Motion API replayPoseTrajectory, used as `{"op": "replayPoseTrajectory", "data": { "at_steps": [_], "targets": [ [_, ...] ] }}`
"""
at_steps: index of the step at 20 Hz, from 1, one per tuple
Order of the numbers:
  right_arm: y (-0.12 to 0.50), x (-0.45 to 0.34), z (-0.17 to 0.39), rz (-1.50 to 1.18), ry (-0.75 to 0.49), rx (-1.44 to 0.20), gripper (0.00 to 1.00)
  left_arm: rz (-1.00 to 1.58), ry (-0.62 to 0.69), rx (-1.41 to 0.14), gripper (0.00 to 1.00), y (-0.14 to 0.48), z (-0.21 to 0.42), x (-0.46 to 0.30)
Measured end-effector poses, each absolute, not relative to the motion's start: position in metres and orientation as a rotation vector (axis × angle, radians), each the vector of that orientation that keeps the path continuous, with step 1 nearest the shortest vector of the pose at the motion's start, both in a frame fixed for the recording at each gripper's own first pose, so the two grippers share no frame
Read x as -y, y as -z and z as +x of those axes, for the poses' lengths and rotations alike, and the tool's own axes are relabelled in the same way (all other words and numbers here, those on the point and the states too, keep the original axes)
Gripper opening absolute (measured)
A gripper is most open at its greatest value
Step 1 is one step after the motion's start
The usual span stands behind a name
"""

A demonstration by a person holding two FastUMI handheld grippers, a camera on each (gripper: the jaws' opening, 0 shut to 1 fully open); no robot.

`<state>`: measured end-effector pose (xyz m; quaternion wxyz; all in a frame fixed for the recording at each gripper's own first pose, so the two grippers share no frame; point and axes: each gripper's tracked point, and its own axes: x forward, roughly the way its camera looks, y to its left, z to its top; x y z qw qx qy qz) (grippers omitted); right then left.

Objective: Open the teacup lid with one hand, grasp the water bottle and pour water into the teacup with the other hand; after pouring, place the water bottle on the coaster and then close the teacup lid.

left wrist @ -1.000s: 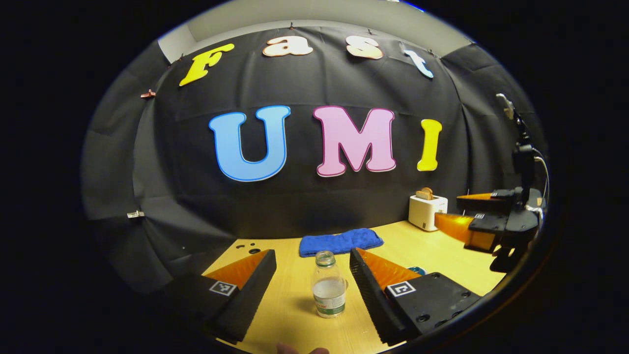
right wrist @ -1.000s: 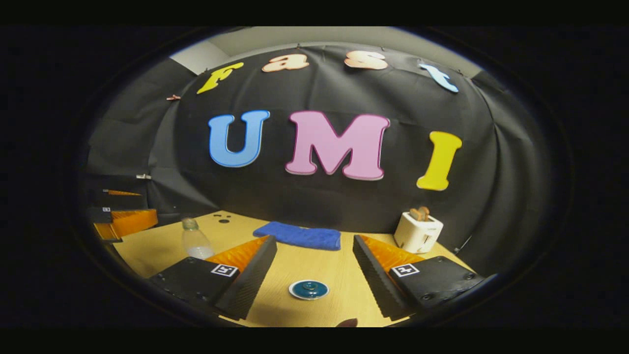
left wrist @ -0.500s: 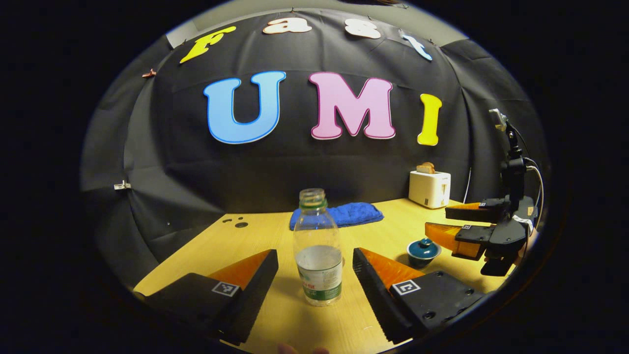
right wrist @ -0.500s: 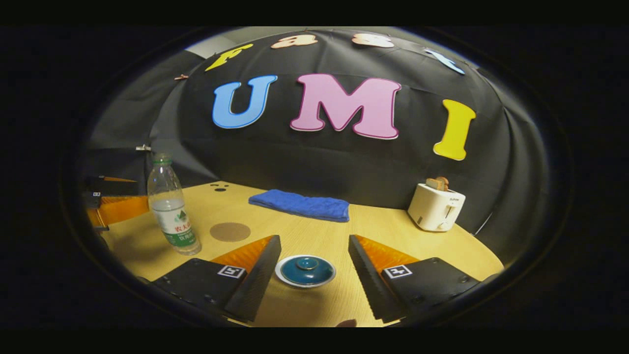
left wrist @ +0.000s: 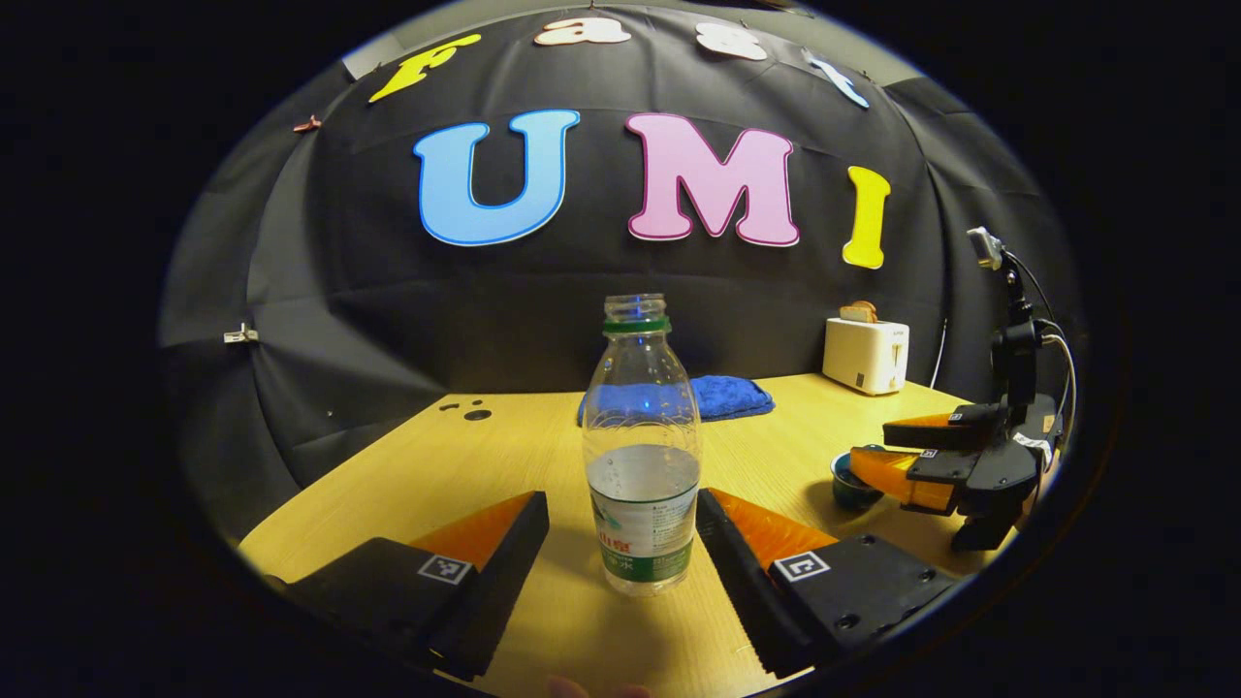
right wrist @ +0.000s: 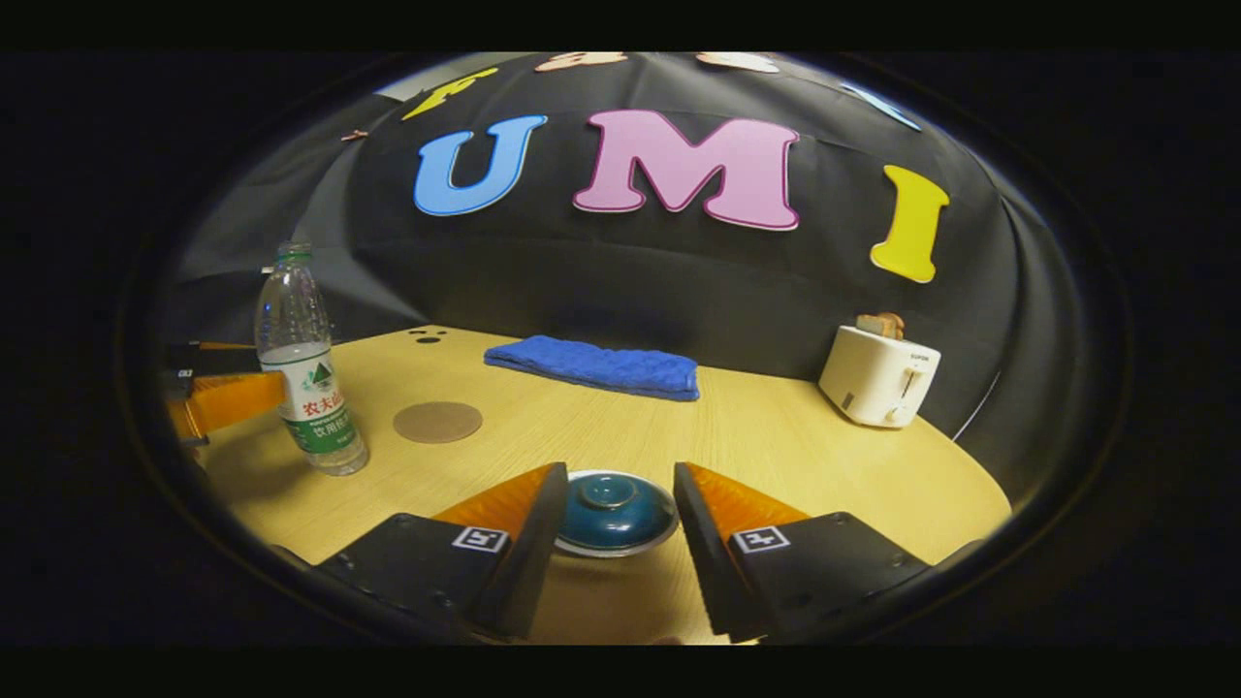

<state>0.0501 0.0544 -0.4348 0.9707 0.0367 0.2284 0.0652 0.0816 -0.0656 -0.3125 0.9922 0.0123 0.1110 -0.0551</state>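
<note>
Both grippers stand spread and hold nothing, each lined up on its own target. On the left, the left gripper (left wrist: 620, 519) has its fingers on either side of the water bottle (left wrist: 641, 456), which stands upright on the table (left wrist: 485, 465) with its cap off and water filling roughly its lower half; the right-hand finger lies just beside the bottle's label and the left-hand one is clearly apart, so the grasp is not yet made. Taking the bottle low on its body, as the fingers are set, would likely keep the open neck steady for the pour. Meanwhile the right gripper (right wrist: 613, 504) brackets the teacup lid (right wrist: 613, 506), a dark blue dome with a small knob, which sits on the teacup; the fingers flank its rim closely, but whether either touches it cannot be told. From the left gripper view the right gripper (left wrist: 916, 456) hovers at the teacup (left wrist: 851, 485), well to the right of the bottle. Between the two targets the round brown coaster (right wrist: 437, 422) lies flat on the table, just beside the bottle and free to receive it after pouring. A folded blue towel (right wrist: 596, 366) rests near the back wall and a white toaster (right wrist: 877, 386) holding a slice of bread stands at the far right, both well apart from the working area, so nothing seems to block the path from bottle to cup.
</note>
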Motion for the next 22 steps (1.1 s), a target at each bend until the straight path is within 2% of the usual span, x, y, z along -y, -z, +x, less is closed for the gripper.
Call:
{"op": "replayPoseTrajectory", "data": {
  "at_steps": [3,4,7,14,15,16,17,19,20,21,22],
  "targets": [
    [0.43,-0.058,0.052,0.099,-0.143,-0.448,0.54,0.023,0.11,-0.225,0.97,0.316,0.085,0.068],
    [0.429,-0.059,0.052,0.1,-0.147,-0.448,0.39,0.021,0.11,-0.227,0.97,0.318,0.087,0.068],
    [0.428,-0.062,0.051,0.113,-0.154,-0.447,0.31,0.021,0.106,-0.23,0.97,0.32,0.091,0.071],
    [0.411,-0.054,0.055,0.138,-0.146,-0.421,0.31,0.032,0.113,-0.226,0.97,0.321,0.098,0.075],
    [0.407,-0.05,0.056,0.141,-0.139,-0.412,0.26,0.027,0.111,-0.227,0.97,0.322,0.099,0.075],
    [0.402,-0.045,0.057,0.14,-0.129,-0.403,0.31,0.023,0.108,-0.23,0.97,0.324,0.101,0.075],
    [0.396,-0.037,0.057,0.138,-0.116,-0.393,0.26,0.021,0.103,-0.235,0.97,0.327,0.103,0.075],
    [0.389,-0.021,0.055,0.132,-0.092,-0.386,0.26,0.027,0.091,-0.238,0.97,0.329,0.105,0.075],
    [0.388,-0.012,0.053,0.127,-0.082,-0.39,0.36,0.031,0.084,-0.238,0.97,0.331,0.105,0.075],
    [0.389,-0.002,0.051,0.119,-0.072,-0.396,0.3,0.03,0.077,-0.241,0.97,0.332,0.106,0.076],
    [0.39,0.009,0.049,0.109,-0.06,-0.399,0.31,0.025,0.07,-0.246,0.96,0.336,0.106,0.077]
  ]
}}
